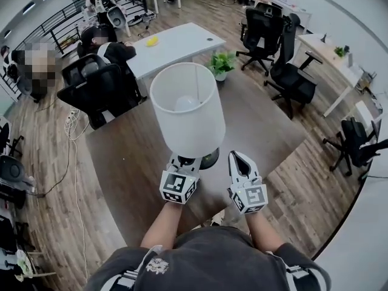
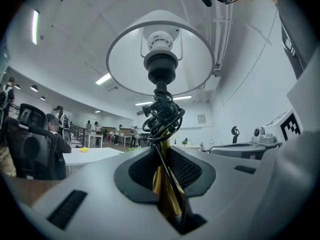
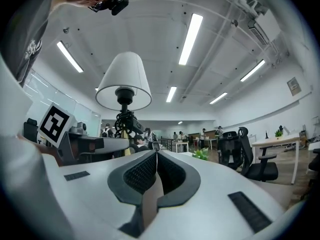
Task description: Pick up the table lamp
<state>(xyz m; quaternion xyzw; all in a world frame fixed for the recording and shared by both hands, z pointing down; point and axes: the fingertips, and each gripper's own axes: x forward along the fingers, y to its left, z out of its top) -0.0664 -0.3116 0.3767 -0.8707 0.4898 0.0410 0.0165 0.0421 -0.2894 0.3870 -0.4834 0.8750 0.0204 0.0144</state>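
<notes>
Pickup looks all but done: we hold the white-shaded, brass-stemmed table lamp by its stem in the clamped fingers of the left gripper. Its dark base seems clear of the brown wooden table beneath the lamp. The right gripper, just right of the lamp, has its fingers clenched on nothing. Only steady carrying seems left. Beyond the lamp we see a white table, a potted green plant and black office chairs on a wooden floor.

Lamp stem glossy brass metal; lampshade matt, smooth.

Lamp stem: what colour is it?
The stem is brassy gold, seen best in the left gripper view.
</notes>
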